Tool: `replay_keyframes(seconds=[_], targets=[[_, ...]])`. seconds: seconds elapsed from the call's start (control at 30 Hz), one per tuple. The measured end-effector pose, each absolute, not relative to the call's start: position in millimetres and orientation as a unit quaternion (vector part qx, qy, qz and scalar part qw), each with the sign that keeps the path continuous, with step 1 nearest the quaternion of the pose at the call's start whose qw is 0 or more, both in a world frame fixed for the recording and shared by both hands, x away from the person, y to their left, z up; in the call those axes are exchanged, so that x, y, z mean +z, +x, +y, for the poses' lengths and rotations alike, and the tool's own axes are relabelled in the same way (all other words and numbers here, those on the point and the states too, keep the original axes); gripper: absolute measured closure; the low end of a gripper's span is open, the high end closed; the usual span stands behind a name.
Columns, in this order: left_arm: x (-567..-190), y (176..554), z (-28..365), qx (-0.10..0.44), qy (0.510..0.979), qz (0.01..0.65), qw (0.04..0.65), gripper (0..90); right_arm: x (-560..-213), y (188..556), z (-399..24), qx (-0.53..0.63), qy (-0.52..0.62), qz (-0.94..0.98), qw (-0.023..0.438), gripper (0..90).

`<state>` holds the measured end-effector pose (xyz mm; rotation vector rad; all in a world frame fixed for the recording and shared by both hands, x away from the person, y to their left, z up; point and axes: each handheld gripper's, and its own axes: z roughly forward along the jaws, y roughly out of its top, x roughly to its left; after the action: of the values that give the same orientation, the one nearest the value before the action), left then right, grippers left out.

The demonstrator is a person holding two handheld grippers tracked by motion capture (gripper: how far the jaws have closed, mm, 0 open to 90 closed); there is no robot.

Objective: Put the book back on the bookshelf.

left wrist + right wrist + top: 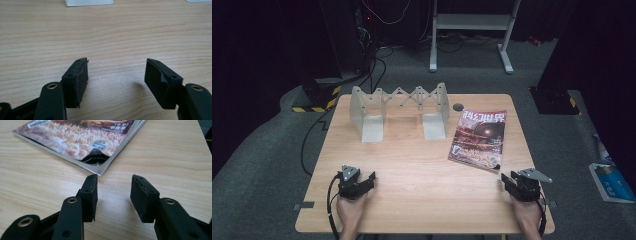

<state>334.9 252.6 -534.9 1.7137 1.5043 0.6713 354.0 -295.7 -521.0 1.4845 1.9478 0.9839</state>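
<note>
A magazine (pixel 479 137) with a reddish cover lies flat on the right half of the wooden table (pixel 412 170). In the right gripper view its near corner (pixel 82 137) lies just beyond my jaws. My right gripper (pixel 509 176) (pixel 114 180) rests near the table's front right edge, open, with only bare wood between its pads. At the front left, my left gripper (pixel 367 179) (pixel 116 67) also stands open over bare wood, holding nothing. A translucent folding rack (pixel 399 107) stands at the back of the table.
A small dark round disc (pixel 458 106) sits near the back edge, beside the magazine's top. One white foot of the rack (pixel 88 2) shows far ahead of the left jaws. Bare wood stretches between the two grippers. Cables and a white stand frame (pixel 472 30) lie on the floor behind.
</note>
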Motion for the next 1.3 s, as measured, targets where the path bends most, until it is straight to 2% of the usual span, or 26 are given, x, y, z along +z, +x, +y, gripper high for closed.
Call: replay_keyframes(seconds=[0.23,0.67,1.17,1.3], targets=[[-535.1,335.1,252.5,0.262,0.669,0.587,0.373,35.3,-512.9,367.0,-289.7,0.366,0.548,0.707,0.257,57.0],[-535.1,335.2,252.1,0.263,0.67,0.586,0.373,35.3,-505.4,397.4,-280.4,0.366,0.574,0.69,0.246,55.1],[-535.2,335.1,251.0,0.265,0.672,0.584,0.37,35.2,-509.3,430.8,-270.5,0.336,0.592,0.693,0.236,46.9],[-535.2,335.2,250.8,0.265,0.673,0.583,0.37,35.2,-514.8,436.1,-272.4,0.338,0.604,0.689,0.217,44.3]])
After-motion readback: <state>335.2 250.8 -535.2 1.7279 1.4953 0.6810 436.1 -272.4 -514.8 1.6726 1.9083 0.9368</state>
